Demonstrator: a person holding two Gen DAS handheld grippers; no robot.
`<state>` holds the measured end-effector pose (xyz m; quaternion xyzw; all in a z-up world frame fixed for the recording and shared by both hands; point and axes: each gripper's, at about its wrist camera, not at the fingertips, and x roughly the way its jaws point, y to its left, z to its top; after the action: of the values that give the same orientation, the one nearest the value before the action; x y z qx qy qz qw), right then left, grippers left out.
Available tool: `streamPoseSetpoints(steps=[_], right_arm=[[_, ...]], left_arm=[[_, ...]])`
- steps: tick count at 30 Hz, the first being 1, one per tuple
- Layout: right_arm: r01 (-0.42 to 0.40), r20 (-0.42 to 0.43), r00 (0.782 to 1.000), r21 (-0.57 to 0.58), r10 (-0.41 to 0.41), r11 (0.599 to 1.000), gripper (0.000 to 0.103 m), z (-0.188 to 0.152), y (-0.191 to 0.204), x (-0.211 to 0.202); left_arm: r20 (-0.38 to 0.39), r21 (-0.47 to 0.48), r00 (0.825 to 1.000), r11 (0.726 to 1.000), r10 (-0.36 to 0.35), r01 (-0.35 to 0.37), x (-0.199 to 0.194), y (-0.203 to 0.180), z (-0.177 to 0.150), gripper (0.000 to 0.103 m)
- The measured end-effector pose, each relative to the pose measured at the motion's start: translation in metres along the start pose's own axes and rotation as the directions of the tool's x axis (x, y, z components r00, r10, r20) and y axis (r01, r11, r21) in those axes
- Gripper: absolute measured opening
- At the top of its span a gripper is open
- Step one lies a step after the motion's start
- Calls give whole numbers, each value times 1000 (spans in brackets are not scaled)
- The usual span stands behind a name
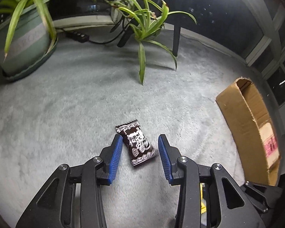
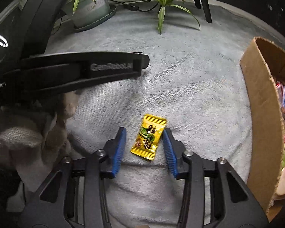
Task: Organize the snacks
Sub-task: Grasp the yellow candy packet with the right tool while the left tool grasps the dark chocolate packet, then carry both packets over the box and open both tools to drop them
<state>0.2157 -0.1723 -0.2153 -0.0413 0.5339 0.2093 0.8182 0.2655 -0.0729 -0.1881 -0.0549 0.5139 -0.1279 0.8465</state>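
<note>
A dark brown snack packet [image 1: 137,144] with white print lies on the grey carpet, between the blue pads of my left gripper [image 1: 140,142], which is open around it. A yellow snack packet [image 2: 148,136] with green print lies between the pads of my right gripper [image 2: 144,135], also open; its right pad touches or nearly touches the packet's edge. A cardboard box [image 1: 245,125] stands to the right and shows in the right wrist view [image 2: 262,114] with several snacks inside. The left gripper's body [image 2: 81,70] crosses the right wrist view at the left.
A potted spider plant [image 1: 22,38] stands at the back left, with hanging shoots [image 1: 144,28] reaching the carpet mid-back. A black power strip [image 1: 77,36] with cables and a dark chair leg [image 1: 176,39] are at the back. A gloved hand [image 2: 19,133] is at the left.
</note>
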Motion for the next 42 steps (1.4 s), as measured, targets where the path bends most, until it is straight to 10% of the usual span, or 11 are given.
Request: streamPoseSetpoints(steps=[8,25,42], right_arm=[[25,8,1000,-54,-25,998,25,10,-9,3],[-76,75,995,50,72,996,24,-2,-33,-43],[-43,218,976,127,14,991,24,-9,-103,-126]], left_arm=[[24,145,996,985,90,-93,2,-10,-3,23],[80,57,997,998,21,-26,-36,19,-5,23],[155,102,980,989,-126,111,-80,-59,-15,23]])
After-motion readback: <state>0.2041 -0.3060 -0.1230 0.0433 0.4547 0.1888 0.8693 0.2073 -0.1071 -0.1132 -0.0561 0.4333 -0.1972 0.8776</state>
